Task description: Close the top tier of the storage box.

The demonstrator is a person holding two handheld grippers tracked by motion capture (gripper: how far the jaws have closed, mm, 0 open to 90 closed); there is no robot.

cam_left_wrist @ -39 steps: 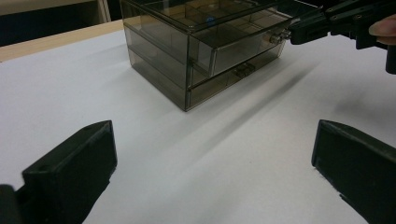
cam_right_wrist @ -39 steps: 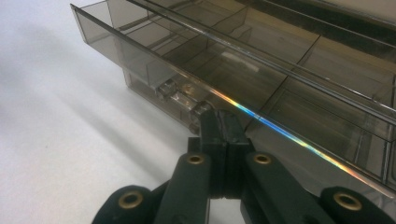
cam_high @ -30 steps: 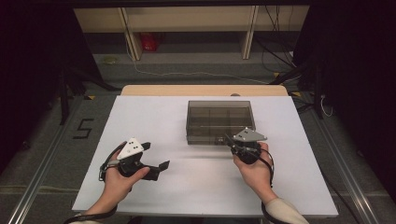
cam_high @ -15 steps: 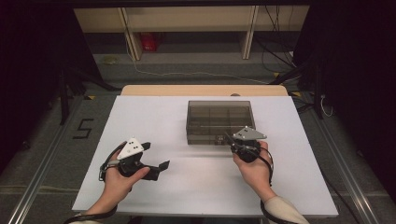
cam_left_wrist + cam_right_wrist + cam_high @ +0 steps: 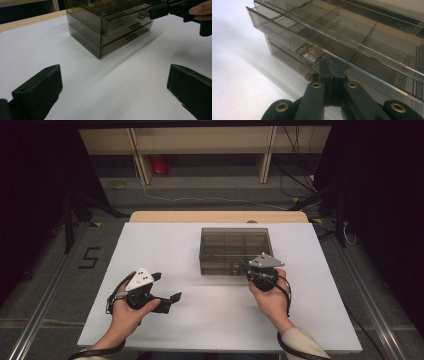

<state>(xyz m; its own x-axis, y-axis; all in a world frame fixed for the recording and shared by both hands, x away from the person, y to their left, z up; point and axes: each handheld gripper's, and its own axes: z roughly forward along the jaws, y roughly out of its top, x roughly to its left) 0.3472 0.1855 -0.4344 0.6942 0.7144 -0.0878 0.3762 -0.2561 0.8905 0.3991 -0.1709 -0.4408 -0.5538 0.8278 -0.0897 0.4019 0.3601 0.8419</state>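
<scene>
Two claws work at one smoky clear drawer box (image 5: pixel 235 251), which stands toward the far middle of the white surface (image 5: pixel 165 245), nothing bracing it. The left claw (image 5: pixel 167 290) hangs wide open and empty, well apart from the box, so a hard tug by the right could, I judge, drag the whole light box forward instead of sliding a drawer. The right claw (image 5: pixel 331 67) is pressed shut right at a small clear drawer knob (image 5: pixel 308 55) on the box front; whether it pinches the knob I cannot tell, and a slick knob could slip free. Against the earlier frames nothing differs: both hands and the box sit unchanged.
</scene>
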